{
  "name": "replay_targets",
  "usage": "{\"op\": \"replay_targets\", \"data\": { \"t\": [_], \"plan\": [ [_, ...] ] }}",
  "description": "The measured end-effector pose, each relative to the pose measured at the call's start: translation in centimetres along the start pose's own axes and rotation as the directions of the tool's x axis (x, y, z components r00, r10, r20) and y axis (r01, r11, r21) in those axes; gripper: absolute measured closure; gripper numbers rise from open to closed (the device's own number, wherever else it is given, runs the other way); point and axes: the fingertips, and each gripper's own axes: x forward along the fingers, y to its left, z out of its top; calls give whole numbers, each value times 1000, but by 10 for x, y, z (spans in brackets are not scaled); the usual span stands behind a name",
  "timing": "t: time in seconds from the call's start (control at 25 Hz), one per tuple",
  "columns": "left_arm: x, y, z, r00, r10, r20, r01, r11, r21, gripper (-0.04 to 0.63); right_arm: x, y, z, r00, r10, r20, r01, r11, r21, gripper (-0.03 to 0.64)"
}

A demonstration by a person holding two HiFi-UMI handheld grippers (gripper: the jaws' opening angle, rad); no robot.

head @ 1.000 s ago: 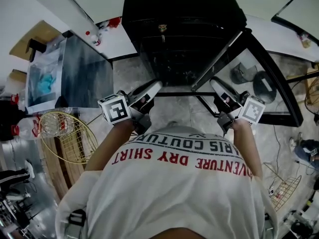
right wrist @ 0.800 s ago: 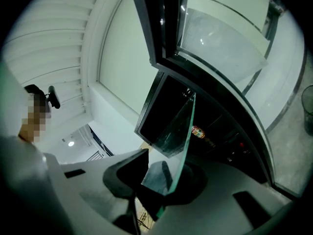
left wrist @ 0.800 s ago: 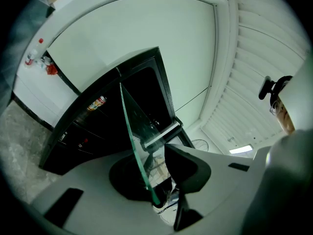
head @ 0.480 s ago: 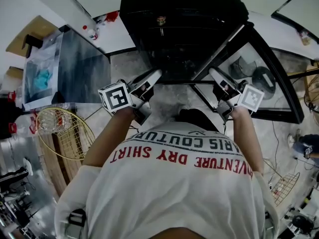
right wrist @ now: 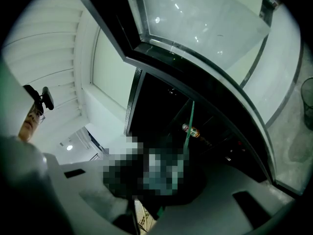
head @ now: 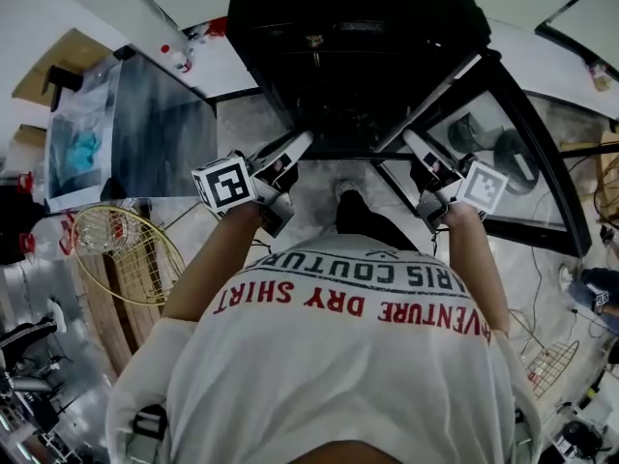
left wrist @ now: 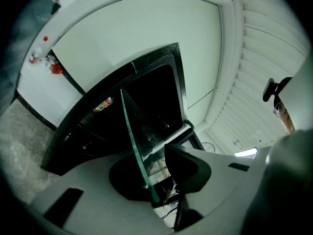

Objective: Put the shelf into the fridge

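The glass shelf (head: 353, 155) lies level between my two grippers, its far part inside the open black fridge (head: 358, 27). My left gripper (head: 302, 143) is shut on the shelf's left edge. In the left gripper view the greenish glass edge (left wrist: 134, 141) runs between the jaws of the left gripper (left wrist: 157, 180) toward the dark fridge (left wrist: 146, 97). My right gripper (head: 411, 141) holds the right edge, its jaws opening slightly. In the right gripper view the green glass edge (right wrist: 188, 126) sits between the jaws of the right gripper (right wrist: 161, 192), partly hidden by a mosaic patch.
The fridge door (head: 513, 153) stands open at the right with a glass panel. A bottle (right wrist: 191, 129) lies inside the fridge. A round wire rack (head: 126, 249) and a dark panel (head: 160, 133) lie at the left, another wire rack (head: 551, 365) at the lower right.
Both grippers have moved forward and up toward the fridge with the shelf, so its front edge now lies closer to the fridge opening. A shoe has come into view under the glass.
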Motion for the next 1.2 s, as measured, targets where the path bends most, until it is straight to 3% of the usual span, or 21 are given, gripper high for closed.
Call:
{"op": "replay_targets", "data": {
  "t": [0.48,1.2],
  "plan": [
    [35,60,19,998,57,2,-57,998,-30,495,40,-63,12,1000,5,-29,-4,1000,31,523],
    [39,61,24,998,62,3,-62,998,-33,497,45,-64,18,1000,-11,0,11,1000,-20,506]
  ]
}}
